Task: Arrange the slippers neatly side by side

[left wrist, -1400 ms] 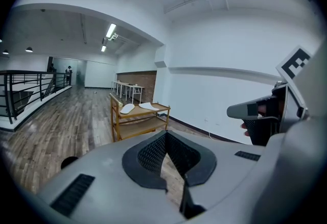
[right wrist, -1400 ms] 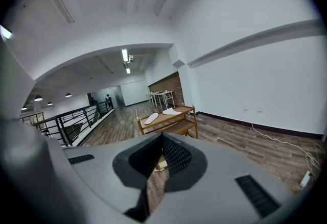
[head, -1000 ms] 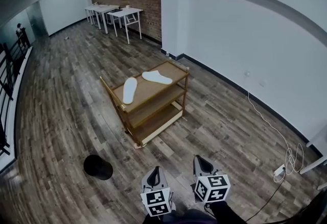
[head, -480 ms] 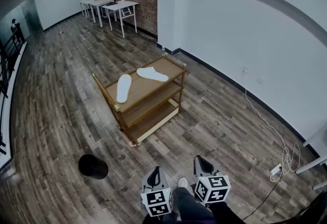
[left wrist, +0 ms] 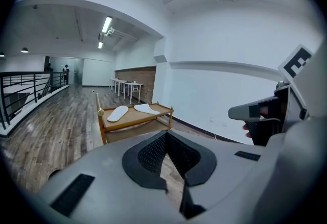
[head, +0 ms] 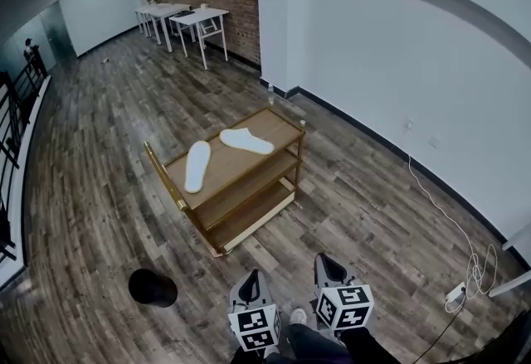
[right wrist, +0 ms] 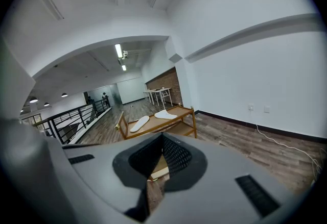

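Wood plank floor [head: 99, 188] fills most of the head view, with white walls to the right. A three-tier wooden cart [head: 217, 159] stands mid-room, well apart from the person. A black round object [head: 153, 288] sits on the floor near the left gripper; can't tell what it is.

Both task items are on the cart's top shelf. One white slipper [head: 197, 165] lies toward the left end. The other white slipper [head: 246, 140] lies toward the right end. They are sole-flat and not touching. Their near ends come close together, but the bodies splay off at a wide angle, so they are not parallel and not side by side.

The left gripper [head: 251, 278] and right gripper [head: 326, 263] are low in frame beside the person's legs, pointing toward the cart. In the left gripper view the jaws are closed together at the tips with nothing between them, only floor showing past them. The right gripper view shows the same: jaws together, empty.

Progress, as a judgement: nothing done yet. Neither slipper is gripped or aligned. What's left is to walk up to the cart, open the jaws, grip one slipper, turn it parallel to the other and set it just beside it.
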Motion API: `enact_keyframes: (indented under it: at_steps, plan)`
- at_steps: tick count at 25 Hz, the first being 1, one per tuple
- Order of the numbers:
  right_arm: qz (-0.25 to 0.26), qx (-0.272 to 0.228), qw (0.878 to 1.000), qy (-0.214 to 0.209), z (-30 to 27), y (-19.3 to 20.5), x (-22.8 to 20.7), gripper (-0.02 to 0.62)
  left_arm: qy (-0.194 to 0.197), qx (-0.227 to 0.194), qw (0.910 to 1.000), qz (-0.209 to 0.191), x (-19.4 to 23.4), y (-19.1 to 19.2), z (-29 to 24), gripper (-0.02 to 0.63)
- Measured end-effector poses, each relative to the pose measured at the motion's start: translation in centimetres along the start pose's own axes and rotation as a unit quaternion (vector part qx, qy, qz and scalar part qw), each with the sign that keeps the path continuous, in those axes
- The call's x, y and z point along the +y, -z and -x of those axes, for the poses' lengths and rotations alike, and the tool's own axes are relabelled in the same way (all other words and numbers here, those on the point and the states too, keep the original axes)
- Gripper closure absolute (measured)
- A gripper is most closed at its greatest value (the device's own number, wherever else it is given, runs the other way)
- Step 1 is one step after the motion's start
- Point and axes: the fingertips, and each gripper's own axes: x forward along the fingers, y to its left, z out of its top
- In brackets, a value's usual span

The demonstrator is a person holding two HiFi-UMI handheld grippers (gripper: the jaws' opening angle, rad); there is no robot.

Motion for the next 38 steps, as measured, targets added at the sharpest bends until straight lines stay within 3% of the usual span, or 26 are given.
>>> enact_keyframes:
  at_steps: [6,17,26,38]
  plan:
    - [0.011,-0.003,1.0,-0.013,-4.1,-3.2,-2.9,0.597,-0.01,-0.015,0.9998,0.002,-1.1,-3.0,-5.0,0.606]
    - [0.015,0.006,1.0,-0.02,-8.2,-5.6,-6.1,0.597,-0.032,-0.004,0.9993,0.016,-1.3,-4.2,-9.8,0.606]
    - [0.003,0.008,1.0,-0.007,-12.2,-6.8,-7.4,0.597,-0.026,0.0,0.9996,0.009,0.0,-5.7,-14.0,0.606]
    - [-0.001,0.006,1.0,0.018,-21.0,-11.1,-8.6,0.597,0.008,0.001,1.0,0.003,2.4,-10.5,-24.1,0.606]
